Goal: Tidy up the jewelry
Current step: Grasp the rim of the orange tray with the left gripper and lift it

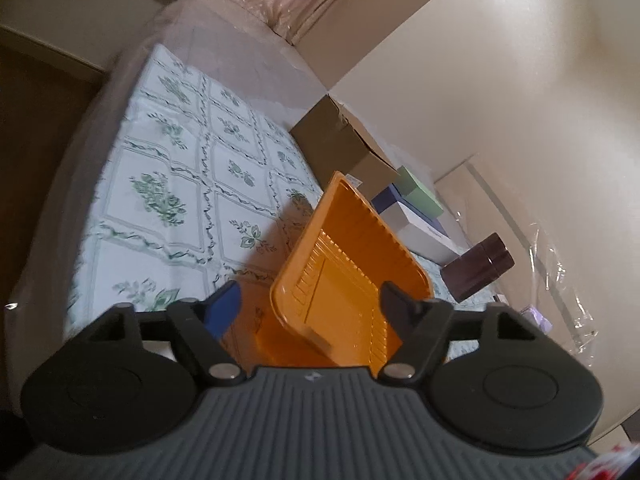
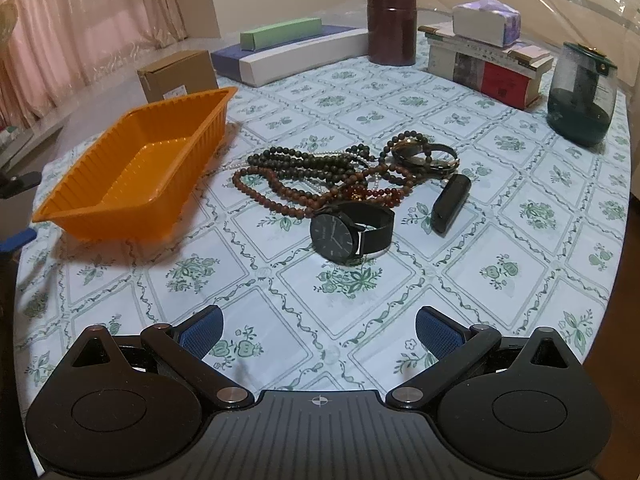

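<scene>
An empty orange ribbed tray (image 2: 136, 168) sits at the left of the surface. Beside it, tangled bead necklaces (image 2: 320, 176) and bracelets, possibly pearls among them, lie heaped; a black watch (image 2: 348, 232) stands on edge in front.
</scene>
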The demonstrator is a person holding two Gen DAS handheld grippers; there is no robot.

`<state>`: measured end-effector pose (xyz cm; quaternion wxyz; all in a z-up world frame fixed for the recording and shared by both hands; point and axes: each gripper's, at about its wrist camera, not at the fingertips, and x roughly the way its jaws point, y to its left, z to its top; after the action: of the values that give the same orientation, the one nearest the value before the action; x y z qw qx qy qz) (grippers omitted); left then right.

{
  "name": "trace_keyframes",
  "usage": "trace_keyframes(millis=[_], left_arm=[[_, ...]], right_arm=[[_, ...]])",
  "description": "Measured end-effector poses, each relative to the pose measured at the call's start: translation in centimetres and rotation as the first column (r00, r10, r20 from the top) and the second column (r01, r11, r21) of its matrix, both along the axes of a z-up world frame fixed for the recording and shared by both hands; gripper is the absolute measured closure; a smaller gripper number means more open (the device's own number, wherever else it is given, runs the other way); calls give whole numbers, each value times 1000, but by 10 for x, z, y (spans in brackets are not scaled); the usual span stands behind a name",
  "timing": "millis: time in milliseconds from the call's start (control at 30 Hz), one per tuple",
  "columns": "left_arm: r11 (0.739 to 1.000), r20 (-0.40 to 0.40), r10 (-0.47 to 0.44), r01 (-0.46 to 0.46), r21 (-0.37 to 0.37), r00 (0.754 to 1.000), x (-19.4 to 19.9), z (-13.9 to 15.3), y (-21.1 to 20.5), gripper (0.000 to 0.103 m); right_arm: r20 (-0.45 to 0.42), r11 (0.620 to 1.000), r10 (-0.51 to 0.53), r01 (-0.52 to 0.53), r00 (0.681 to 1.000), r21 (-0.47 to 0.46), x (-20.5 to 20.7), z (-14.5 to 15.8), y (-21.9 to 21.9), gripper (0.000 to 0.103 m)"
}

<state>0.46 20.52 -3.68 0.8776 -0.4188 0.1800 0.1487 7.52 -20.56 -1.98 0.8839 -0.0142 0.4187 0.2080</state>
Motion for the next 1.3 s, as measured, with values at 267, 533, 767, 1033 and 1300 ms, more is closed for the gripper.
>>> trace_keyframes(millis=[267, 533, 767, 1033, 1300], left_arm=[[998, -7, -58, 58, -22, 998, 29, -19, 11, 63], [997, -42, -79, 79, -8, 996, 37, -20, 14, 89], [996, -82, -84, 85, 9, 993, 36, -17, 10, 92], [995, -106, -90, 93, 23, 990, 40, -15, 5, 92], [950, -193, -130, 178, 256, 972, 50, 13, -16, 94]], right_arm=[[-19, 999, 10, -11, 1000, -40, 12, -9, 12, 1], [-26, 999, 26, -27, 999, -47, 19, -14, 22, 1], [-19, 1000, 12, -12, 1000, -23, 24, -13, 17, 1], [-14, 1000, -16, 16, 1000, -8, 23, -13, 6, 1], [-9, 998, -39, 39, 999, 38, 26, -14, -3, 1]])
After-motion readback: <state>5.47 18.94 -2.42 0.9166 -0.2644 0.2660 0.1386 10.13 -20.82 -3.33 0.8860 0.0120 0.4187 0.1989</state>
